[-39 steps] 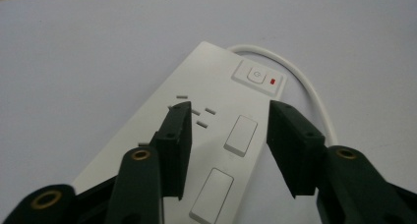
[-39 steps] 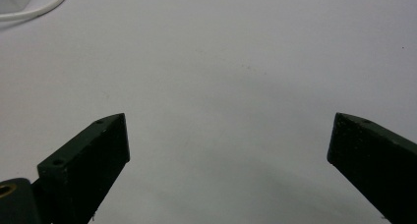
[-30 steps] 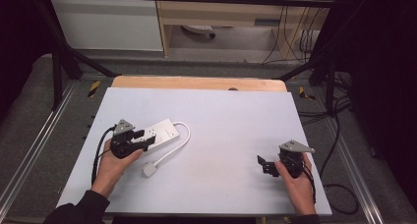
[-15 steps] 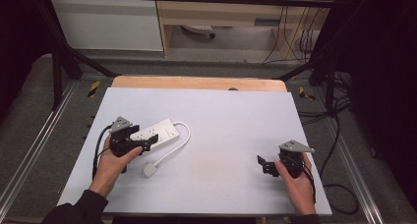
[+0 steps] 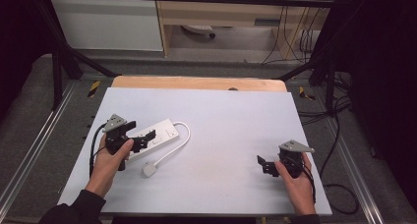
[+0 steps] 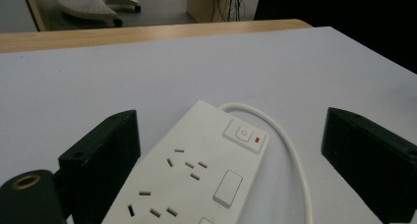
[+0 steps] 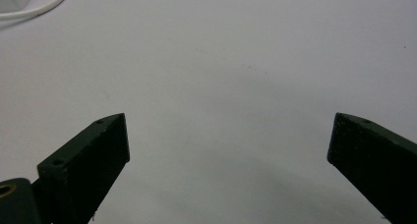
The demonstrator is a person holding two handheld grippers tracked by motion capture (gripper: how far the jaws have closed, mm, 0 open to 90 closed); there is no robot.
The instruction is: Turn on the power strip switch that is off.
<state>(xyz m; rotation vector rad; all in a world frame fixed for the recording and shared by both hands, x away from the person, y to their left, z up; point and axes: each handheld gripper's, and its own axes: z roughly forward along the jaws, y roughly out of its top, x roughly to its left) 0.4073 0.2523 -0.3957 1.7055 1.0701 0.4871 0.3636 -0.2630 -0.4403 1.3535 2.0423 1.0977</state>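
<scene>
- Power strip (image 5: 156,136), white, lies flat on the desk (image 5: 231,116) in its left half, nearer the left edge than the middle, and runs slantwise toward the far right.
- Its top, in the left gripper view (image 6: 196,172), shows rows of socket slots, a rocker switch and a small button with a red mark near the far end.
- A white cord (image 5: 183,135) leaves that far end, loops round on the right side of the strip and runs back toward the near edge.
- The cord ends in a white plug (image 5: 150,169) that lies on the desk just in front of the strip.
- The left claw (image 5: 142,139) sits over the near end of the strip; its jaws have just been opening and now stand wide apart, one on each side of the strip, with neither pressing on it.
- The person's left hand (image 5: 114,154) holds that claw close to the left edge.
- The right claw (image 5: 263,165) rests near the near right corner, well apart from the strip, jaws apart, with bare desk between them.
- The right hand (image 5: 295,177) grips it from behind.
</scene>
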